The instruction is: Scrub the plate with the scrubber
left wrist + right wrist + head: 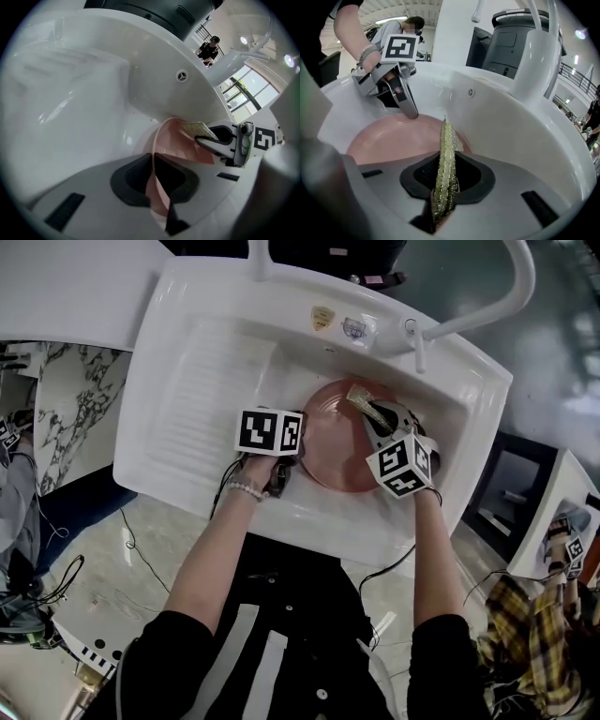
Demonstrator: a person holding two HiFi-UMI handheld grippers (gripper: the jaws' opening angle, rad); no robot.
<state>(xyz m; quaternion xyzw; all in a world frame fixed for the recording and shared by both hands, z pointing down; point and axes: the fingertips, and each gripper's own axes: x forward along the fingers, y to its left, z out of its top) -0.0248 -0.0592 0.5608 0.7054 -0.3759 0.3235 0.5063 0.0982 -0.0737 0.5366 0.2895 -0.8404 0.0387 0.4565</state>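
Observation:
A pink plate [333, 442] sits tilted in the basin of the white sink [206, 381]. My left gripper [289, 465] is shut on the plate's left rim; in the left gripper view the thin pink rim [157, 187] runs between the two pads. My right gripper [382, 423] is shut on a flat yellow-green scrubber [361, 399], which sticks out past the jaws over the plate's far right part. In the right gripper view the scrubber [446, 159] stands edge-on between the pads, above the plate [389, 138]. Whether the scrubber touches the plate is unclear.
A ribbed draining board [202, 371] forms the sink's left half. A white curved faucet [487, 306] rises at the back right. Cables trail over the sink's front edge. Another person [539, 634] stands at the right.

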